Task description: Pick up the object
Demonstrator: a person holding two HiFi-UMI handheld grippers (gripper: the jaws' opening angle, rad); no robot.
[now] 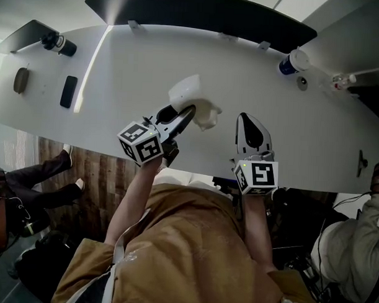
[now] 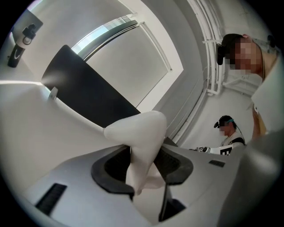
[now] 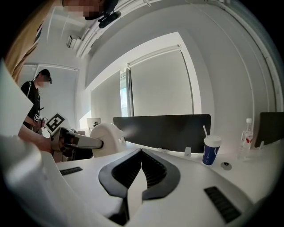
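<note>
The object is a white, rounded piece that looks like smooth moulded plastic. I judge it stiff and fairly light, but slick: curved, glossy faces give rubber pads little to bite on. It is best held across a narrow part, where both pads meet flat sides, not over the bulging top.

It sits near the middle of the table, toward the person's edge, and the left gripper has it. In the left gripper view the 2 fingers stand partly apart and are clamped on the thin lower section, one dark pad against each side. The broad, rounded end rises past the fingertips and leans to the right. So the hold is low on the object, with most of its bulk beyond the pads; I would expect it to swivel if jolted. Whether its base is clear of the table I cannot tell.

The right gripper rests near the table's front edge, well to the right of the object. Its fingers are closed tip to tip, with nothing between them.
</note>
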